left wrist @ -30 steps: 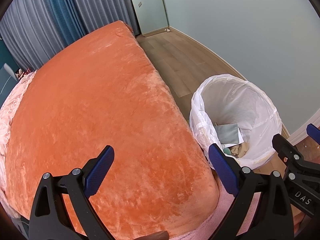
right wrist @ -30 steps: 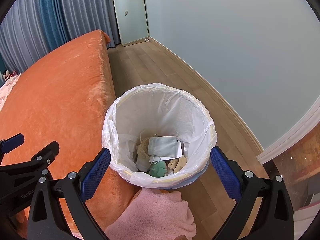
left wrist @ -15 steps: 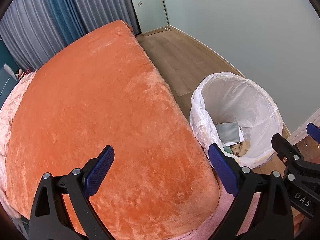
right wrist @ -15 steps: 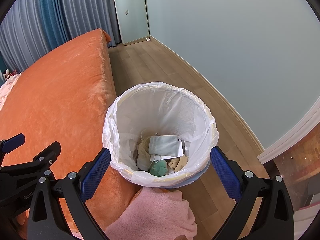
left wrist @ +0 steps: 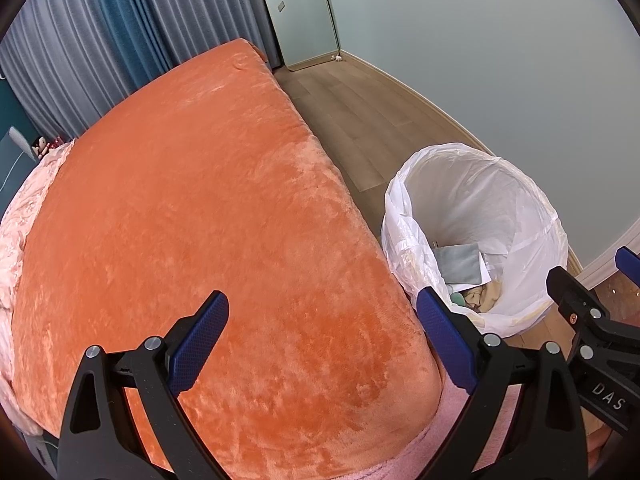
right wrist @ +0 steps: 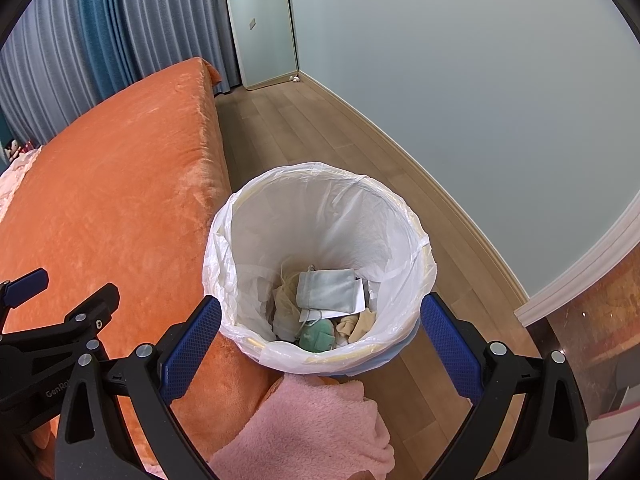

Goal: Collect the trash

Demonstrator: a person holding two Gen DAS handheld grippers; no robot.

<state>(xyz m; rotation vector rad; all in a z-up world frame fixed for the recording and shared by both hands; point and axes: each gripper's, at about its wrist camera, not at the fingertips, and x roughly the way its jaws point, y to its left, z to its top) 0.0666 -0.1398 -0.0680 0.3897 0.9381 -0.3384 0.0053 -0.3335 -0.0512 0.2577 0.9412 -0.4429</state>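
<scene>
A trash bin lined with a white plastic bag (right wrist: 320, 184) stands on the floor beside the bed; it also shows in the left wrist view (left wrist: 520, 184). Inside lie a grey face mask (right wrist: 326, 290), white paper, a green crumpled piece (right wrist: 318, 338) and beige scraps. My right gripper (right wrist: 320, 340) is open and empty, above the bin's near rim. My left gripper (left wrist: 322, 342) is open and empty, above the orange bed cover (left wrist: 200, 220) near its corner. The right gripper shows at the right edge of the left wrist view (left wrist: 592, 320).
A pink fuzzy blanket (right wrist: 304, 428) hangs at the bed's near corner, just below the bin. Wooden floor (right wrist: 288, 128) runs between bed and pale blue wall. Blue-grey curtains (left wrist: 100, 40) hang behind the bed. A pink quilt (left wrist: 16, 220) lies at the bed's left.
Both views have shifted only slightly; the bin sits a little higher in each frame. Both grippers stay open and empty.
</scene>
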